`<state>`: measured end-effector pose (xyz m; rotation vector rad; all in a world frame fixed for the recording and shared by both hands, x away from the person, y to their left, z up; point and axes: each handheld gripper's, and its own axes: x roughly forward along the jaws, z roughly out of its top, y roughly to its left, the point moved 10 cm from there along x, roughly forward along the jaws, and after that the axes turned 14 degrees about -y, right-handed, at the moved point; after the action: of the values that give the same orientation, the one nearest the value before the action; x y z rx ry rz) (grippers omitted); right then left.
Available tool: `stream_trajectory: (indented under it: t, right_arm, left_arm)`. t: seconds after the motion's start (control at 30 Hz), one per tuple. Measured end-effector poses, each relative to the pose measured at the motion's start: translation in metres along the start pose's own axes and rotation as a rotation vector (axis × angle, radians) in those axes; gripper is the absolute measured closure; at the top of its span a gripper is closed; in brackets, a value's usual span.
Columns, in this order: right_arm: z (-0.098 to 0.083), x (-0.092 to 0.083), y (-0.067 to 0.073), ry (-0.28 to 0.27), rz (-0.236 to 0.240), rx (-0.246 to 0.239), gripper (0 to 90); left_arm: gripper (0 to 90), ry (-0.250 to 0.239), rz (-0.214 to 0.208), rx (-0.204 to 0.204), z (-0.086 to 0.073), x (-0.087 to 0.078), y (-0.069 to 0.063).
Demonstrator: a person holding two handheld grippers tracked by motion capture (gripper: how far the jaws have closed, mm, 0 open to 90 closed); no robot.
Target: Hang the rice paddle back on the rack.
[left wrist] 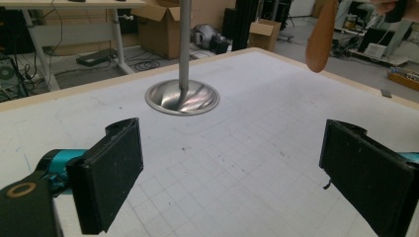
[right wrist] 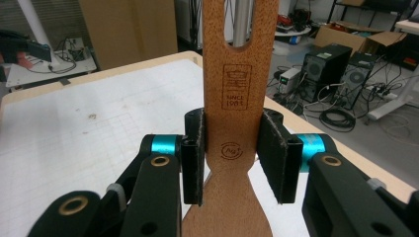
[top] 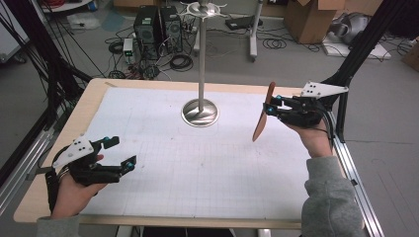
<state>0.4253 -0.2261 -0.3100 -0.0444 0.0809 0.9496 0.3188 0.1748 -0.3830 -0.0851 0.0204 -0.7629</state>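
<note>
A: Item one, nearest the desk's front edge?
B: Left gripper (top: 114, 154), carried in the left hand (top: 74, 190) low over the desk (top: 207, 168); fingers (left wrist: 106, 175) are spread wide and released, with bare gridded mat seen between them.

A: Item two, farther along the right side?
B: Right gripper (top: 271, 104), borne in the right hand (top: 314, 138) and raised above the desk. Its fingers (right wrist: 193, 155) are clenched on a wooden spatula (top: 262, 116), gripped by both edges at the neck below the slot.

A: How is the spatula placed?
B: It is held clear of the desk surface, tilted, one end low and one end high.

A: Farthest item?
B: A metal stand (top: 200, 111), round base set on the mat, upright pole, well apart from both grippers.
</note>
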Motion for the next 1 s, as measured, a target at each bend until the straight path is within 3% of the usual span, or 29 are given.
stream_trajectory:
  t: [0.43,0.7,1.0]
  right_arm:
    - [0.014,0.018,-0.009,-0.005,-0.002,0.012,64.8]
    - [0.025,0.035,-0.013,-0.005,0.001,0.008,64.8]
    - [0.034,0.052,-0.015,-0.006,0.017,0.009,64.8]
  left_arm:
    - [9.9,-0.001,0.009,-0.006,-0.001,-0.002,0.004]
    - [9.7,-0.017,-0.034,-0.011,0.000,-0.002,-0.001]
    - [9.7,-0.018,-0.016,-0.014,0.000,-0.006,0.003]
